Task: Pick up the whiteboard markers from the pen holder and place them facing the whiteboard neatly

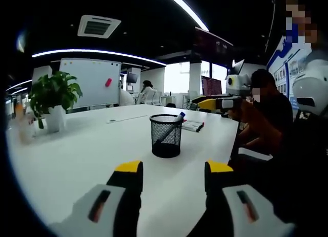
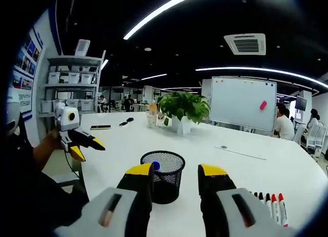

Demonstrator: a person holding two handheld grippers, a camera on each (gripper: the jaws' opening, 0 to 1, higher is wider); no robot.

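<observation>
one blue-capped whiteboard marker (image 1: 169, 128) is left in the black mesh pen holder (image 1: 166, 136), leaning with its cap above the rim on the side toward the row of markers (image 2: 269, 205) already lying side by side on the white table (image 1: 77, 155). in the right gripper view that row lies just beyond the holder, red and black caps lined up, and the whiteboard (image 2: 244, 103) stands well behind the table, past the potted plant (image 2: 183, 109). the left gripper (image 1: 173, 171) has its yellow-tipped jaws spread and empty, aimed at the holder from near by; the right gripper (image 2: 175, 174) is likewise spread and holding nothing, just in front of the holder. the step in hand looks like fetching this last marker. best to come in over the rim, set the jaws either side of the cap or upper barrel where it clears the mesh, close firmly, and lift along the marker's lean so the light holder does not tip or drag. then lay it at the end of the row, parallel to the others and close beside them, pointing the same way as they do.
</observation>
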